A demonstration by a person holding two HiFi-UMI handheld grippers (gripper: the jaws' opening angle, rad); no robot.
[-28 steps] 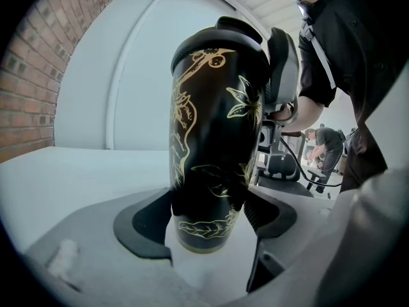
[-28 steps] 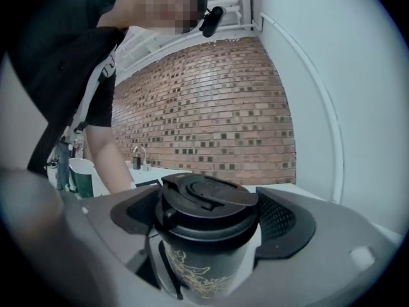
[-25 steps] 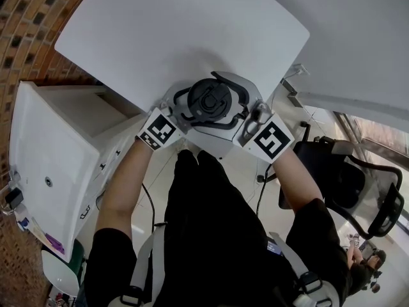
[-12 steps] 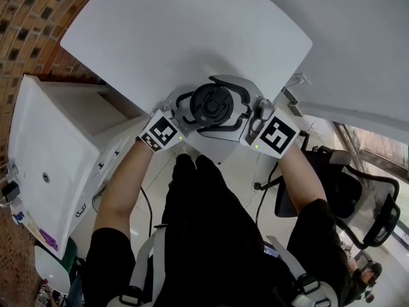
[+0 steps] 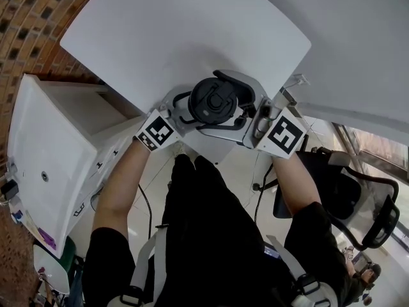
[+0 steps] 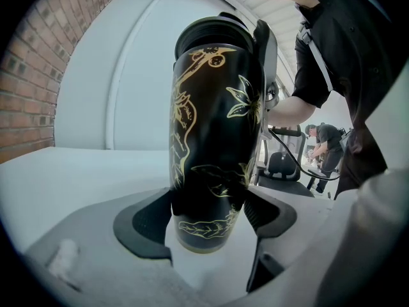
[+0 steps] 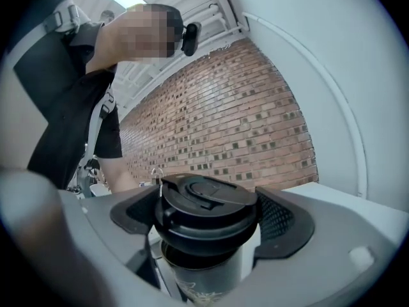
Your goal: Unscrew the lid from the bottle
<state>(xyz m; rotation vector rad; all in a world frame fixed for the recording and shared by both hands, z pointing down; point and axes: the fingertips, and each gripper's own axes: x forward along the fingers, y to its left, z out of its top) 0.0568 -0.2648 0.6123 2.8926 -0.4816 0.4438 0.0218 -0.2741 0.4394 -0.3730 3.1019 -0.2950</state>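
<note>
Lifted since the earlier frame, the black round plastic lid (image 7: 204,200) now sits clear of the bottle's mouth, with a dark gap and the open rim showing under it. Holding it, the right gripper (image 7: 208,217) has its fingers clamped on the lid's sides. Beneath, the black cylindrical bottle with gold flower drawings (image 6: 214,126) leans slightly, grasped low on its body by the left gripper (image 6: 208,217), whose pads press on either side. Both are held over the near edge of the white curved-edge table (image 5: 179,31), just in front of the person.

Btm of bottle (image 7: 204,275) cut off by frame edge.
</note>
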